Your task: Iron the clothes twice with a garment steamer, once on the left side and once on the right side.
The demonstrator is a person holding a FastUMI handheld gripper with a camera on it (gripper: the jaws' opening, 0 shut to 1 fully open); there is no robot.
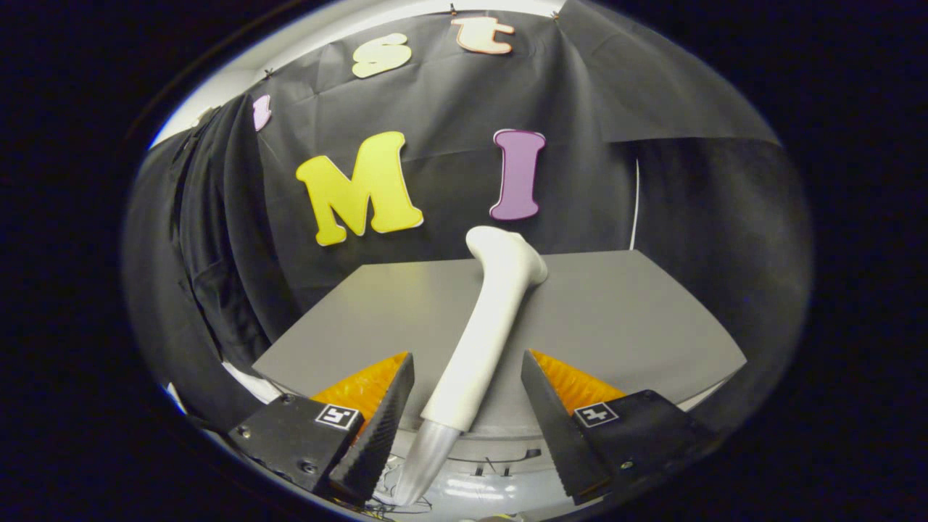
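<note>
The gripper is spread around the steamer, whose handle lies between the fingers, seemingly untouched, head resting beyond on the table, ready for grasping.

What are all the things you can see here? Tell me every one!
garment steamer: one, white with a pale grey lower end, lying on the table between the two fingers, its head pointing away toward the wall
table: one, grey, flat, under the steamer and stretching beyond the fingers
cloth wall: one, black, hanging behind the table
dark garment: one, black, hanging in folds beside the table, off to the left finger's side; hard to tell apart from the wall cloth
gripper: one, its two fingers spread wide on either side of the steamer's handle, neither touching it
</note>
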